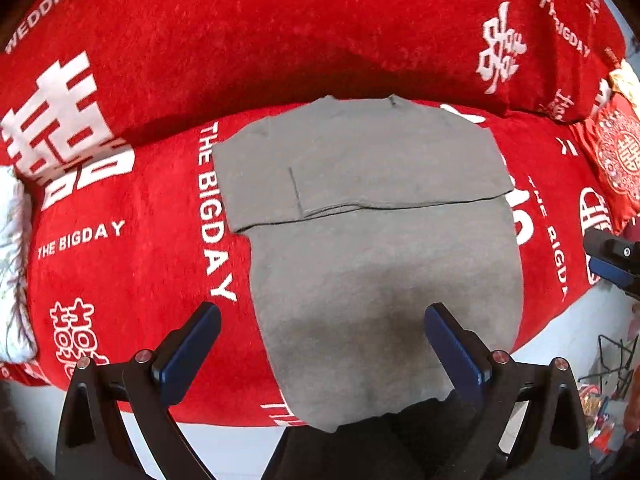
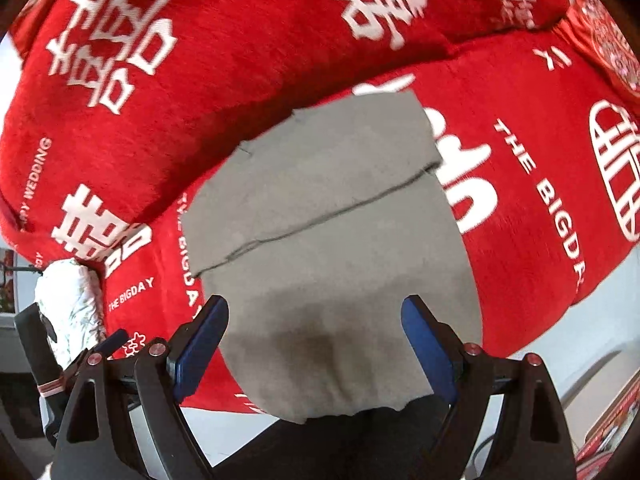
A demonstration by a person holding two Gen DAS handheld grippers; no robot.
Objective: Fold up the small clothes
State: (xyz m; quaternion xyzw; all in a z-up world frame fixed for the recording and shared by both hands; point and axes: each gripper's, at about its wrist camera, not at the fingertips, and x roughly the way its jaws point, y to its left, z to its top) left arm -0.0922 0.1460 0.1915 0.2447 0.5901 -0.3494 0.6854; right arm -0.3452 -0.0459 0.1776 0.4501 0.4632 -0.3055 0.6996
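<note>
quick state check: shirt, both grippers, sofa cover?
Grey shirt: lying flat on the sofa, both sleeves folded in across the chest, bottom hem hanging over the front edge.
Left gripper: open, above the shirt's lower part, nothing held.
Right gripper: open, above the shirt's lower part, nothing held.
Red cover: spread over the sofa seat and back, under the shirt.

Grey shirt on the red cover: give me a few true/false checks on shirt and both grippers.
1. The grey shirt lies on a red sofa cover printed in white. True.
2. The left gripper is clamped on the hem. False: its jaws stand open, nothing between the pads.
3. Both sleeves are folded in over the chest. True.
4. The right gripper is shut. False: it is open above the shirt's lower part.
5. The shirt is folded into a small square. False: its lower half lies unfolded.
</note>
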